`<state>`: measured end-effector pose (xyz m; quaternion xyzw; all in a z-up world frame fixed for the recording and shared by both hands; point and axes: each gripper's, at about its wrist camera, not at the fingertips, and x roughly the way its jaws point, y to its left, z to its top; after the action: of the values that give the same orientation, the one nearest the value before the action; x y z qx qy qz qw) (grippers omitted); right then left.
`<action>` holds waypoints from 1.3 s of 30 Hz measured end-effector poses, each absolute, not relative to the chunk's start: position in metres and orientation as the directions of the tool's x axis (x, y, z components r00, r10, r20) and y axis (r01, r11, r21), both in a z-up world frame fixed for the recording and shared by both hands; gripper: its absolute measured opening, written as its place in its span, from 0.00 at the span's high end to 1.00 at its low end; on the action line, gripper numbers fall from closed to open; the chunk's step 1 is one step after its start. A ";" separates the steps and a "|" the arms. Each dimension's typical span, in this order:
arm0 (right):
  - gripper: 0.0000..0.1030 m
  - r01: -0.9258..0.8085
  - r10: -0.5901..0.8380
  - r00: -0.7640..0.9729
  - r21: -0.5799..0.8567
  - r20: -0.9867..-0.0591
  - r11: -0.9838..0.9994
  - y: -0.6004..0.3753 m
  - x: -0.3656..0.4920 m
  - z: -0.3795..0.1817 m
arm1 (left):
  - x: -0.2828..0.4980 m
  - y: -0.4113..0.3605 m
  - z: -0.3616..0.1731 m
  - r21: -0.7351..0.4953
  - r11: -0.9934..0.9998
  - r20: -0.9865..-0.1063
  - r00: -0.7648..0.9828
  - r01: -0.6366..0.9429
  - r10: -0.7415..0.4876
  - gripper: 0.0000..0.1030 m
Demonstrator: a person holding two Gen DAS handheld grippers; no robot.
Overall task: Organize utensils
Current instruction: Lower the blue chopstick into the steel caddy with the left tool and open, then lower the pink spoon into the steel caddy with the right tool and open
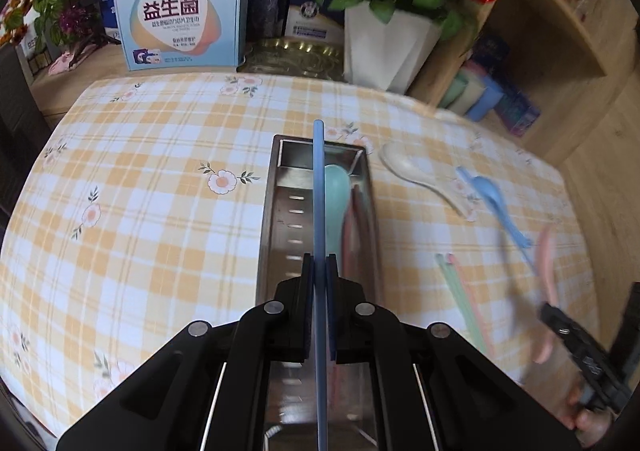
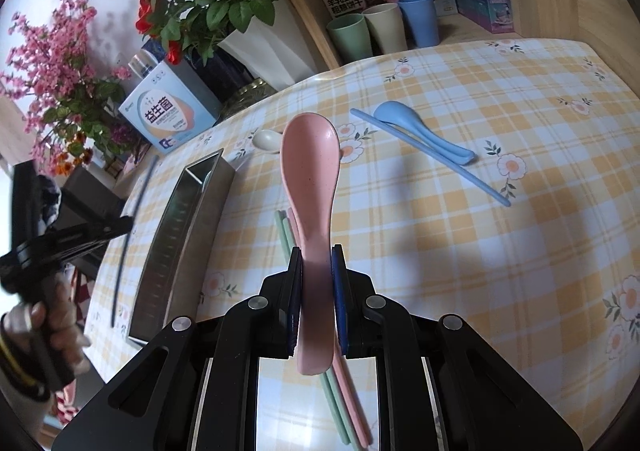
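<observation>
My left gripper (image 1: 320,267) is shut on a blue chopstick (image 1: 319,203), held lengthwise over a steel tray (image 1: 276,211). In the tray lie a teal spoon (image 1: 337,187) and pinkish chopsticks (image 1: 356,219). My right gripper (image 2: 318,263) is shut on the handle of a pink spoon (image 2: 310,171), bowl pointing away, above the table. Under it on the cloth lie green and pink chopsticks (image 2: 286,239). A blue spoon (image 2: 412,127) and a second blue chopstick (image 2: 460,171) lie to the right. A white spoon (image 2: 268,139) rests beyond the steel tray (image 2: 180,235).
A yellow checked cloth (image 1: 160,211) covers the table. At its back stand a white pot of red roses (image 1: 384,47) and a light blue box (image 1: 184,11). Several cups (image 2: 384,27) sit on a wooden shelf at the right. A hand (image 2: 60,327) holds the left gripper.
</observation>
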<state>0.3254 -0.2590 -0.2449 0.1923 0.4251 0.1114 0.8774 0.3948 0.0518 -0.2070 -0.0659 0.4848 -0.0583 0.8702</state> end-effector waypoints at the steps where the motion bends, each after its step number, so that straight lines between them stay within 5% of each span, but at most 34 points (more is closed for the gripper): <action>1: 0.86 -0.031 0.357 0.615 0.431 -0.703 0.902 -0.260 0.325 -0.245 | 0.400 0.050 -0.213 -0.149 0.988 -0.845 0.514 0.040 -0.148 0.95; 15: 0.86 -0.004 0.358 0.611 0.449 -0.706 0.893 -0.275 0.323 -0.247 | 0.418 0.041 -0.257 -0.051 0.998 -0.916 0.397 0.035 -0.060 0.94; 27: 0.86 -0.015 0.361 0.594 0.439 -0.719 0.899 -0.269 0.320 -0.243 | 0.408 0.035 -0.232 -0.059 0.994 -0.889 0.448 0.090 -0.094 0.92; 29: 0.86 -0.015 0.359 0.586 0.434 -0.726 0.901 -0.266 0.320 -0.242 | 0.401 0.036 -0.223 -0.047 0.994 -0.879 0.469 0.101 -0.089 0.86; 31: 0.86 -0.016 0.358 0.576 0.428 -0.735 0.904 -0.263 0.319 -0.242 | 0.392 0.041 -0.215 -0.021 0.994 -0.864 0.497 0.107 -0.072 0.67; 35: 0.86 -0.017 0.354 0.559 0.416 -0.750 0.909 -0.254 0.318 -0.240 | 0.372 0.052 -0.202 -0.011 0.992 -0.847 0.527 0.122 -0.074 0.54; 39: 0.86 -0.027 0.354 0.550 0.408 -0.756 0.913 -0.243 0.315 -0.235 | 0.349 0.065 -0.191 -0.032 0.988 -0.823 0.557 0.151 -0.112 0.21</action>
<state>0.3153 -0.2429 -0.2346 0.1773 0.4612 0.1107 0.8623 0.3487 0.0647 -0.1907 0.0213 0.4644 -0.0745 0.8822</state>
